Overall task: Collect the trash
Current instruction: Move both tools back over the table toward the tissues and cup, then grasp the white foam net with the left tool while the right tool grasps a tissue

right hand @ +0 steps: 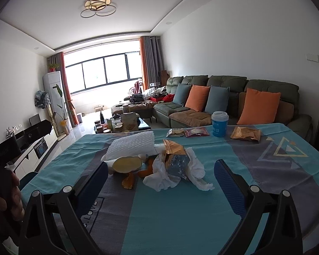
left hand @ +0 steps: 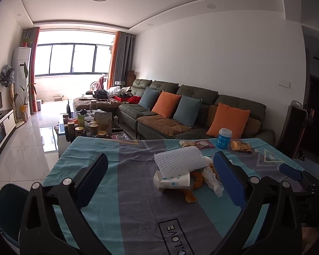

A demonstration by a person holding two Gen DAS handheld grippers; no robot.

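Observation:
A heap of trash lies mid-table: white foam netting point(left hand: 177, 159) point(right hand: 133, 146), a tipped paper cup point(left hand: 173, 180) point(right hand: 126, 163), orange peel point(left hand: 196, 180) point(right hand: 128, 180), crumpled white tissue point(left hand: 212, 179) point(right hand: 180, 174) and a gold foil wrapper point(right hand: 174, 155). My left gripper point(left hand: 161, 180) is open, with the cup between its fingers and just beyond the tips. My right gripper point(right hand: 161, 182) is open, near the tissue and peel. The right gripper's blue tip also shows at the right edge of the left wrist view point(left hand: 291, 171).
At the table's far edge stand a blue lidded cup point(left hand: 224, 138) point(right hand: 219, 124), a gold packet point(left hand: 240, 146) point(right hand: 245, 133) and two snack packets point(left hand: 196, 144) point(right hand: 187, 132). A dark bin point(left hand: 8, 210) sits left of the table. A sofa point(left hand: 180, 108) and cluttered coffee table point(left hand: 89, 125) lie behind.

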